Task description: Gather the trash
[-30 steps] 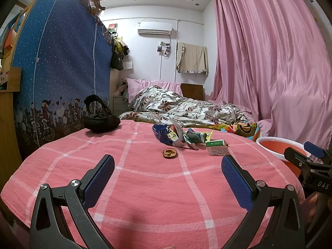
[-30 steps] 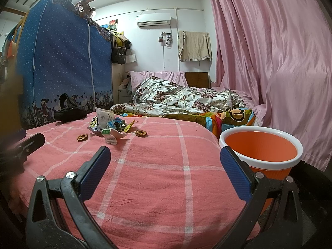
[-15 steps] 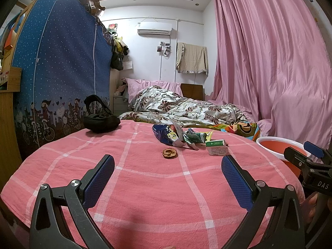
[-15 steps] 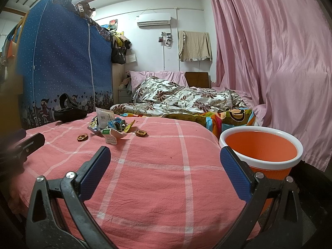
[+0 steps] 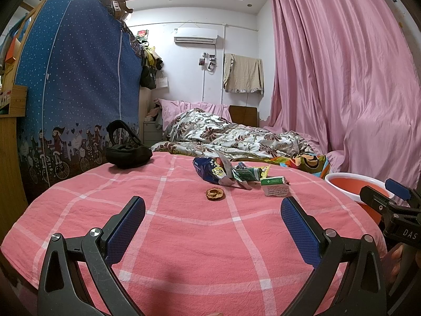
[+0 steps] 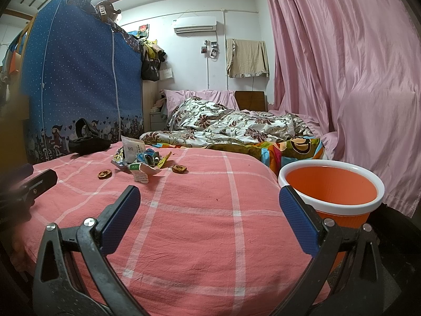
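Note:
A heap of trash lies mid-bed on the pink checked sheet [image 5: 184,226]: a blue snack bag [image 5: 208,169], green wrappers [image 5: 247,175], a small white-and-green carton [image 5: 275,185] and a brown nut shell [image 5: 215,193]. In the right wrist view the same wrapper pile [image 6: 142,159] has brown shells to its left [image 6: 104,174] and right [image 6: 179,169]. An orange bin with a white rim [image 6: 331,192] stands beside the bed at right. My left gripper [image 5: 213,222] and right gripper [image 6: 209,217] both hover open and empty over the near sheet, well short of the trash.
A black pouch [image 5: 127,152] rests at the sheet's far left. A rumpled floral quilt [image 5: 231,139] covers the bed beyond. A blue fabric wardrobe [image 5: 76,100] stands at left, pink curtains [image 5: 342,79] at right. The other gripper [image 5: 389,210] shows at the left view's right edge.

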The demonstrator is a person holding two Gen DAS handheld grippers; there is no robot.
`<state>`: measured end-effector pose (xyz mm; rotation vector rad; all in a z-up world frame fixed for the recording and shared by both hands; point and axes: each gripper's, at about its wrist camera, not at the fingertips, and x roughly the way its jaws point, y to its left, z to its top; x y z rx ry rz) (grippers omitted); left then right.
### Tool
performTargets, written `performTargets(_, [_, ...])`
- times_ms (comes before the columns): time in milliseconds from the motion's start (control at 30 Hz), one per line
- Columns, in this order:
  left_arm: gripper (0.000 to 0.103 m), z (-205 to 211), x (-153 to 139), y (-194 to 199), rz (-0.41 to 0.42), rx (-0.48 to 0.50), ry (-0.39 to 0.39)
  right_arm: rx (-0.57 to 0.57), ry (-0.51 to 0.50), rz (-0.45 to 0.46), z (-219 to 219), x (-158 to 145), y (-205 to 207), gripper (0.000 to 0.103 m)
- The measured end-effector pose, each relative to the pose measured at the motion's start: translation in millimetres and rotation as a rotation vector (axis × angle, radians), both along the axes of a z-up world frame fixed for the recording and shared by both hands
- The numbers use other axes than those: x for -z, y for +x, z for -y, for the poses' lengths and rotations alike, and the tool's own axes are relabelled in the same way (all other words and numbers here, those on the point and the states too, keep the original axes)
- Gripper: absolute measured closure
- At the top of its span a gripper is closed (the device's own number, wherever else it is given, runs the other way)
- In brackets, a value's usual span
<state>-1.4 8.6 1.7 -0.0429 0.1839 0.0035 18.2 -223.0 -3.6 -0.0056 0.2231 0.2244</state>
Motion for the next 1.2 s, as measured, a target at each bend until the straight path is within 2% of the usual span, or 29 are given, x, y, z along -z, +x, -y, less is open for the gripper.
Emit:
performTargets(400, [0.002, 5, -1, 0, 0.0, 0.004, 0.0, -0.014, 0.004, 0.0, -5, -2, 5, 0.0])
performTargets(667, [0.002, -2, -24, 8, 0.009, 0.005, 0.001, -0.076, -0.005, 0.048, -11, -28, 19, 0.0])
performTargets(800, [0.002, -5, -39, 15, 0.052, 0.005, 0.018, -0.12, -0.026, 0.104, -17, -48, 32, 0.0])
performTargets(1067, [0.002, -7, -62, 27, 0.166, -0.011, 0.073, -0.194, 0.001, 0.156, -24, -73, 62, 0.0])
performTargets(1133, [0.002, -13, -66, 32, 0.179, -0.011, 0.079, -0.219, -0.002, 0.16, -28, -76, 70, 0.0])
performTargets(1200, [0.002, -15, -67, 39, 0.155, -0.002, 0.089, -0.244, -0.012, 0.151, -31, -75, 76, 0.0])
